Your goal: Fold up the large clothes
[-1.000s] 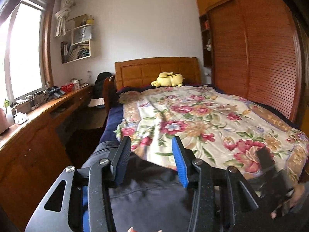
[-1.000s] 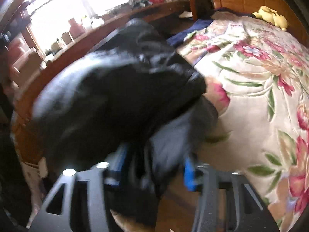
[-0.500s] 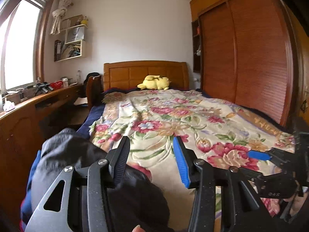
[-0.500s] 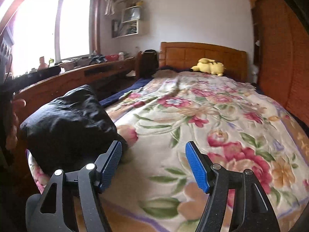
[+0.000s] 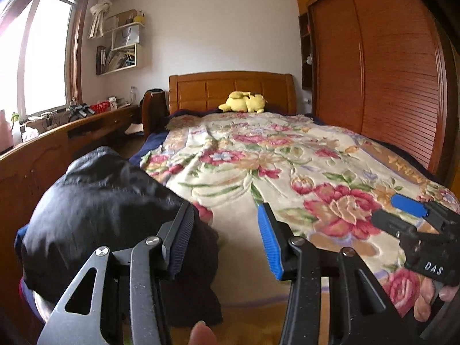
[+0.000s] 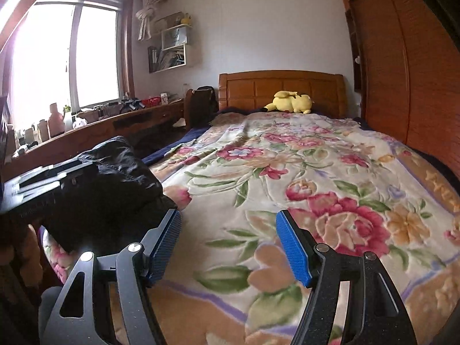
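The black jacket (image 5: 109,215) lies bundled on the near left corner of the bed (image 5: 287,178), at nine o'clock from both grippers; the left gripper (image 5: 224,238) hangs with jaws spread wide, holding nothing; the right gripper (image 6: 228,247) likewise gapes empty over the floral blanket (image 6: 302,178); a yellow plush toy (image 6: 290,102) rests at twelve o'clock by the headboard.

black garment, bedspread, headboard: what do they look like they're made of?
Black garment: likely a thin synthetic shell, maybe nylon; faint sheen and crisp fine wrinkles, slightly puffy.
Floral bedspread: looks like plush, carved-pile fleece; matte, with the flowers standing in relief.
Headboard: wood or wood veneer, glossy orange-brown varnish, panelled; solid or veneer can't be told.
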A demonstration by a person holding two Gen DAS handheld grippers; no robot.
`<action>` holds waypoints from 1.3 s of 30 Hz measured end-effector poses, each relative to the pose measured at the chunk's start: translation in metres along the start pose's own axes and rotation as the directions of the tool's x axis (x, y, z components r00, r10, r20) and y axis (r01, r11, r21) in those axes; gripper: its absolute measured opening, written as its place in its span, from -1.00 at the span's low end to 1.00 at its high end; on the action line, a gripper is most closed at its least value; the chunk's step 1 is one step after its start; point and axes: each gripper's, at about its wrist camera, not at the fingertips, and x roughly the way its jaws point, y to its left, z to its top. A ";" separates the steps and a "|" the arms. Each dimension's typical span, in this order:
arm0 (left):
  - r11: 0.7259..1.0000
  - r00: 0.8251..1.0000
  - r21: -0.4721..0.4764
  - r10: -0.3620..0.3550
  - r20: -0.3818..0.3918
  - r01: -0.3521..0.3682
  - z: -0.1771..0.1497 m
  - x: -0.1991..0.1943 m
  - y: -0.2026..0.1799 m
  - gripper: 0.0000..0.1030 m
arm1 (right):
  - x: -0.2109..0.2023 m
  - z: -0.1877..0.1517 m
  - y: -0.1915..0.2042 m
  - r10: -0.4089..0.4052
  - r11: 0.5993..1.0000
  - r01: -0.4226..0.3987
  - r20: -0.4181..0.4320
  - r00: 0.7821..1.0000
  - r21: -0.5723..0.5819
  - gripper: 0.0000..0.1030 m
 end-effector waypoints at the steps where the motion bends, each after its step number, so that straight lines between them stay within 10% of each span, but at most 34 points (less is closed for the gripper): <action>1: 1.000 1.000 -0.004 0.000 -0.005 0.000 -0.004 0.000 0.000 -0.08 | 0.000 -0.002 -0.002 -0.002 1.000 0.002 0.000 1.000 0.005 0.37; 39: 1.000 1.000 0.007 0.020 -0.003 -0.020 -0.019 -0.009 0.000 -0.04 | -0.019 -0.002 -0.029 0.003 1.000 -0.003 0.005 1.000 0.006 0.37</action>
